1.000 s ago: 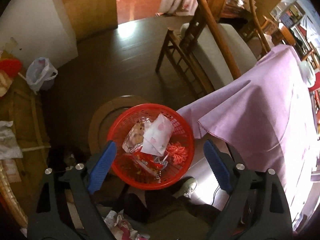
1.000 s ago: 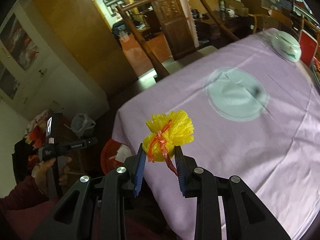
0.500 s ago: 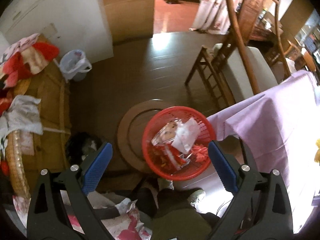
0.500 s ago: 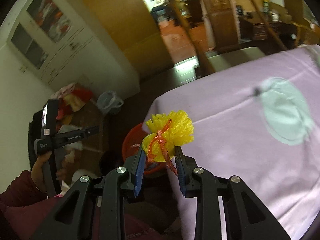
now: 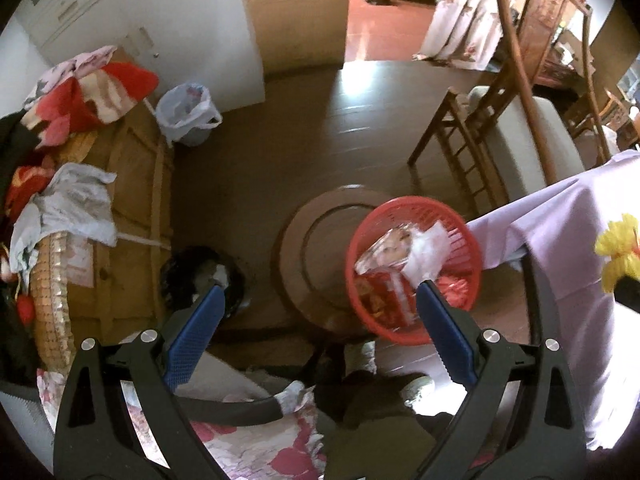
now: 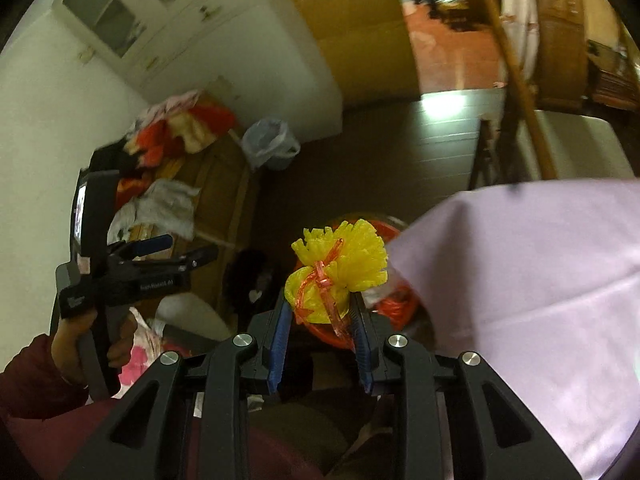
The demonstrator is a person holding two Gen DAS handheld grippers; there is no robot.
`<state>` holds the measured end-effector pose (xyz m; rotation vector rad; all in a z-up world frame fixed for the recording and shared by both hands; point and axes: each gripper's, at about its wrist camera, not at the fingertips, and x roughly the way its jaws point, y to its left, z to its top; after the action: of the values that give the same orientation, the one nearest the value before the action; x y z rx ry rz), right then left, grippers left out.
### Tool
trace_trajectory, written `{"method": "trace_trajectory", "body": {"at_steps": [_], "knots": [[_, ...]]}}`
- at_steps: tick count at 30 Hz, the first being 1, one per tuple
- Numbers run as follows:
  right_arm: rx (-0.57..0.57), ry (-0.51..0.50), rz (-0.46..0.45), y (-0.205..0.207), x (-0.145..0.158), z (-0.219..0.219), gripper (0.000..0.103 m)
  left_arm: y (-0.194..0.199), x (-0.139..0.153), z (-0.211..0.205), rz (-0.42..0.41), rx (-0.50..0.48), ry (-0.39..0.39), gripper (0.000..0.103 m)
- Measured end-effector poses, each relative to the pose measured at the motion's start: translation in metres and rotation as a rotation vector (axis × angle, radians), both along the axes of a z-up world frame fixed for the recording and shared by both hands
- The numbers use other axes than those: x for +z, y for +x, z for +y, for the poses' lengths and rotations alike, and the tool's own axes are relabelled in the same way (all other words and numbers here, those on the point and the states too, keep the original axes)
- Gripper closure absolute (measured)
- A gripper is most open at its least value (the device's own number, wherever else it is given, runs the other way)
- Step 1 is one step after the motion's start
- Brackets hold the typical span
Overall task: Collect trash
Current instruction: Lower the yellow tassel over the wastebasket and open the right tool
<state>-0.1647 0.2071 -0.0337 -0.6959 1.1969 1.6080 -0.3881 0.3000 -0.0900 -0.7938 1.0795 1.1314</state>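
Since a second ago the right gripper (image 6: 320,320) has swung off the lilac tablecloth (image 6: 540,280) and out past its edge, and the red plastic mesh basket (image 5: 416,280) of wrappers on the floor now sits right behind what it carries. Its jaws stand narrow, pinched on a yellow foam net wad tied with an orange-red plastic strip (image 6: 340,268) (fruit packing, by the look of it), held in the air above the basket's near rim. The left gripper (image 5: 320,340) is wide open and empty, held off to the side over the floor. So this looks like the carry-to-bin step, nearly finished. Next, I'd judge, the right hand needs to get squarely above the basket's mouth and then part its jaws so the wad drops inside instead of catching on the rim or the hanging cloth.
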Motion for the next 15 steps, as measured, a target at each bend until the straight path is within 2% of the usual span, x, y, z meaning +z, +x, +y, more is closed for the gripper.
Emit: {"method": "trace_trajectory", "body": {"at_steps": [4, 6, 9, 15], "knots": [[0.041, -0.032, -0.003, -0.016, -0.014, 0.019, 0.071, -0.018, -0.008, -0.003, 0.001, 0.047, -0.024, 0.010], [0.054, -0.051, -0.016, -0.023, -0.022, 0.028, 0.059, -0.027, -0.011, -0.004, -0.008, 0.072, -0.037, 0.010], [0.087, -0.067, -0.062, -0.033, -0.027, 0.040, 0.059, -0.038, -0.013, -0.005, -0.004, 0.094, -0.043, 0.010], [0.101, -0.090, -0.092, -0.037, -0.029, 0.045, 0.059, -0.044, -0.021, -0.005, -0.009, 0.112, -0.057, 0.010]]}}
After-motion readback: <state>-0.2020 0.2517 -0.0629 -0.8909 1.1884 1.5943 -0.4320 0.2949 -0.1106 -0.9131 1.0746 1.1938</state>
